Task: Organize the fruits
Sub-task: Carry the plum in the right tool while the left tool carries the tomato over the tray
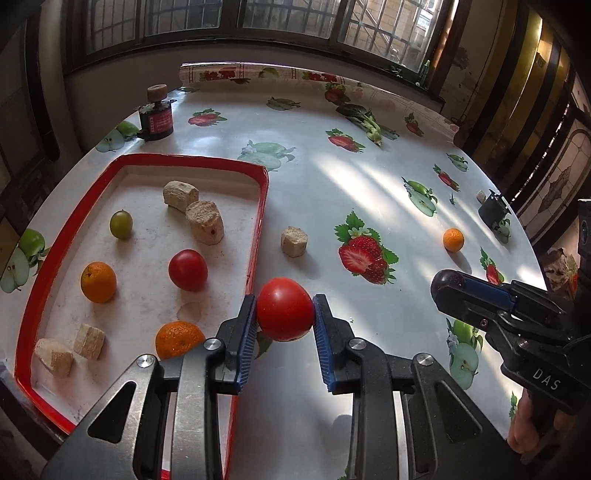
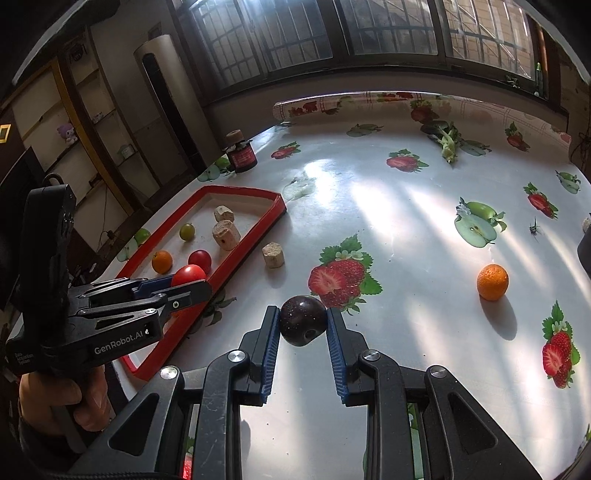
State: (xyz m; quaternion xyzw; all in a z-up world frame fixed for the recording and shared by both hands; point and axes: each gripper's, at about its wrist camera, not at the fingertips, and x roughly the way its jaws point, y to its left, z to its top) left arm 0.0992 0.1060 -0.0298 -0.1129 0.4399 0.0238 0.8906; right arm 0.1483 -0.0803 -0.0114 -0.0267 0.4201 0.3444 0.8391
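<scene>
Holding a tomato (image 1: 284, 309), the left hand-held gripper (image 1: 284, 314) hung closed beside the red tray (image 1: 263, 206); the right hand-held gripper (image 2: 303, 325) clamped a plum (image 2: 303, 324). Several fruits sat in the tray; one orange (image 2: 492, 281) remained near the table's right edge.

A lived-in home dining corner: a table (image 2: 406, 229) under fruit-print oilcloth by barred windows (image 2: 295, 33), shelves (image 2: 74, 122) with a plush toy (image 2: 67, 133), a standing air conditioner (image 2: 166, 96)

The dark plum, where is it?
The dark plum is pinched in the right gripper, low in the middle of the right wrist view, above the table near the printed strawberry.
</scene>
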